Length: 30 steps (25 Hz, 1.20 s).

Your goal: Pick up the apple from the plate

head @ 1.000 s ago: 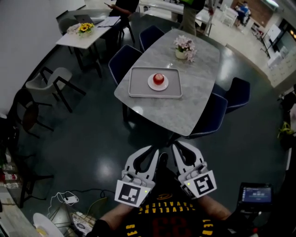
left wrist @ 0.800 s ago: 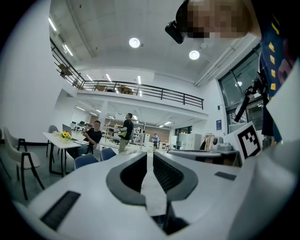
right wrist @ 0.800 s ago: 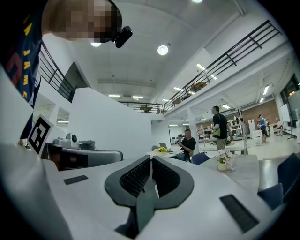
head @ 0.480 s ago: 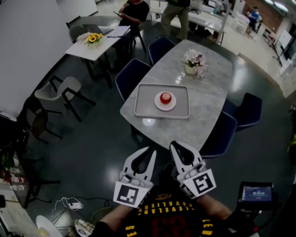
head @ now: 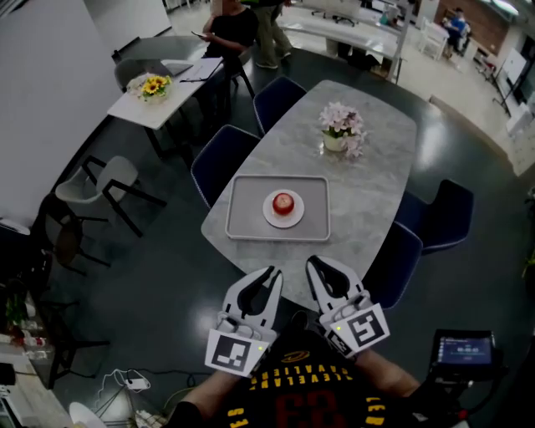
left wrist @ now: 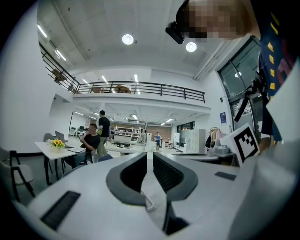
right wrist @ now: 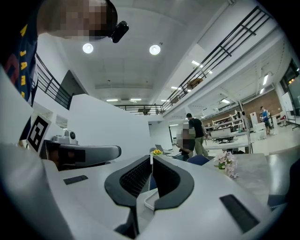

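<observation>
Red and round, the apple (head: 283, 202) sits at the middle of a small white plate (head: 271, 214). The plate rests on a grey tray (head: 242, 209), which lies at the near end of a pale marbled tabletop (head: 372, 188). Further along the same tabletop, well apart from the tray, stands a pot of pink-white flowers (head: 341, 127). Dark blue chairs (head: 219, 160) are drawn up around the table edges.

Both tools are held low over the dark floor, short of the tabletop's near edge and well apart from the apple. The left hand-held gripper (head: 272, 274) and the right hand-held gripper (head: 314, 264) lie side by side and point toward the tray. Each carries its cube with a square marker (head: 238, 349) at the rear.

In the left gripper view, the left hand-held gripper (left wrist: 149, 155) is narrow: its two dark ribbed pads (left wrist: 133, 172) stand close together with only a thin slit between them, and nothing is in it. The right gripper view shows the right hand-held gripper (right wrist: 151, 159) just as narrow, its pads nearly meeting at the tips with nothing held, and the flowers (right wrist: 226, 161) off to its right.

Beyond the table, a smaller white table (head: 171, 84) bears yellow sunflowers (head: 152, 85), and a person (head: 230, 25) sits at it.
</observation>
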Motion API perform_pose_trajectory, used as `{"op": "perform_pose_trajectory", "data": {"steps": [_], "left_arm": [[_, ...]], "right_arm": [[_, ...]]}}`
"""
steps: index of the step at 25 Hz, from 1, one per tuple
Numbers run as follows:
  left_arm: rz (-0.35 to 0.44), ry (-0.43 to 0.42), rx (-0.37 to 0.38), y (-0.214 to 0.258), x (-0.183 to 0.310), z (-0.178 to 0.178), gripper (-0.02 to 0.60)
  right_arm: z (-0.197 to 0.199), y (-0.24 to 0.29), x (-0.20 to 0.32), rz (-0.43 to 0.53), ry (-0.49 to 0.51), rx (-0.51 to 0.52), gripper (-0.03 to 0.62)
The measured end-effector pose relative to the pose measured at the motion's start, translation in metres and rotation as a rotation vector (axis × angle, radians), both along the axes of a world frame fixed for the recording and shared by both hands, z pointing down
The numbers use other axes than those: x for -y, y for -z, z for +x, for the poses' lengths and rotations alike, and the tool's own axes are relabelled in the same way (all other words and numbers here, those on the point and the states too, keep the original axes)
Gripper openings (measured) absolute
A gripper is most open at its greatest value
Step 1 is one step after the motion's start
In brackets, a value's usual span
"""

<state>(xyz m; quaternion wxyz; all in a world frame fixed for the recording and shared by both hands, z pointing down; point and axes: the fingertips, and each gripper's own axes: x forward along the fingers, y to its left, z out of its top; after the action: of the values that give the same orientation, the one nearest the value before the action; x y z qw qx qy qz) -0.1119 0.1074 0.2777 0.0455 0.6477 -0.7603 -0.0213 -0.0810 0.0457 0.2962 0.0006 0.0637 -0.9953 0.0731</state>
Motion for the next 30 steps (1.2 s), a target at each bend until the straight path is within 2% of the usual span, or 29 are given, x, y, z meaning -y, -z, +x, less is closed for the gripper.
{"op": "perform_pose_trajectory", "data": {"steps": [5, 10, 13, 16, 17, 21, 30], "left_arm": [[-0.026, 0.003, -0.047, -0.011, 0.026, -0.008, 0.043], [-0.089, 0.088, -0.082, -0.027, 0.041, -0.047, 0.043], [-0.133, 0.122, -0.068, -0.039, 0.043, -0.067, 0.043], [-0.140, 0.090, -0.056, -0.053, 0.051, -0.081, 0.043], [-0.139, 0.076, -0.067, -0.059, 0.056, -0.086, 0.043], [-0.177, 0.024, -0.135, -0.082, 0.079, -0.112, 0.043], [-0.338, -0.073, -0.248, -0.159, 0.126, -0.173, 0.043]], "right_arm": [[0.002, -0.014, 0.034, -0.017, -0.019, -0.047, 0.008], [-0.002, -0.036, 0.068, -0.074, -0.047, -0.090, 0.008], [-0.002, -0.050, 0.083, -0.111, -0.077, -0.108, 0.009], [-0.003, -0.060, 0.098, -0.136, -0.117, -0.126, 0.016], [-0.004, -0.064, 0.104, -0.144, -0.131, -0.133, 0.042], [-0.012, -0.084, 0.124, -0.185, -0.184, -0.173, 0.046], [-0.047, -0.146, 0.153, -0.327, -0.266, -0.301, 0.046]]}}
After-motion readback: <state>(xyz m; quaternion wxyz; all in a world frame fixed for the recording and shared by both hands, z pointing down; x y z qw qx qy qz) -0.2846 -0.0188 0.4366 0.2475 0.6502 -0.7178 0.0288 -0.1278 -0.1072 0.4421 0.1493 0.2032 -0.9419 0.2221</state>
